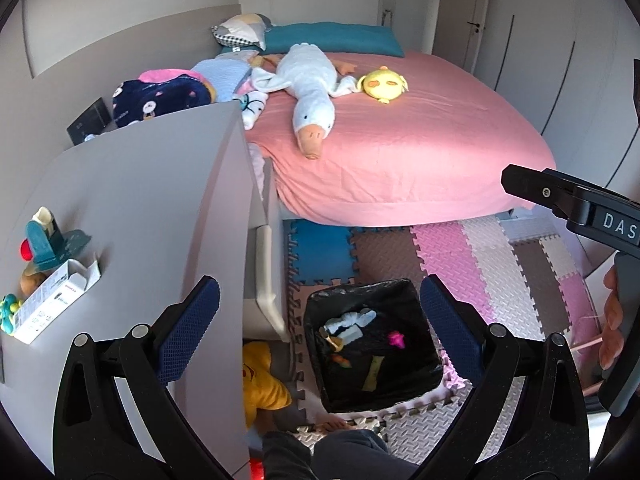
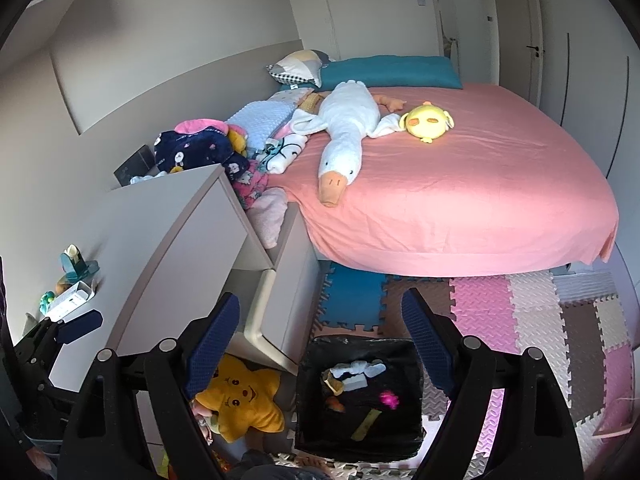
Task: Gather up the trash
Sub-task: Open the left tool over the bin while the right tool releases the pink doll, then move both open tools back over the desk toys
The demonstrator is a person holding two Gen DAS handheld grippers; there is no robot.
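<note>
**Bin loaded, both grippers free, carton next**

Fingers on both tools are spread wide and hold nothing. Your left gripper (image 1: pixel 320 312) and right gripper (image 2: pixel 320 336) both hang over the bin (image 1: pixel 374 394), which stands on the foam mat (image 1: pixel 516 280) at the foot of the dresser (image 1: pixel 140 208). Inside its black liner you can see several scraps already: a pale crumpled wad (image 1: pixel 350 322), a pink bit (image 1: pixel 395 339), a yellow strip (image 1: pixel 372 374). So I judge you to be between drops, looking for the next piece.

The likeliest candidate is the white carton (image 1: pixel 52 302) on the dresser top, at about nine o'clock in the left view, wedged among small toys (image 1: pixel 38 240). It lies on its side, long axis running from seven o'clock up to one o'clock, with its torn-open flap end at the upper right, toward the bed (image 1: pixel 400 140).

To take it, swing the left gripper out to nine o'clock, turn the fingers across the short width of the carton, and close near its middle. Thin card crushes easily, so squeeze lightly. Mind the toys touching its far end. Whether the carton is really empty, these views cannot tell you.
</note>
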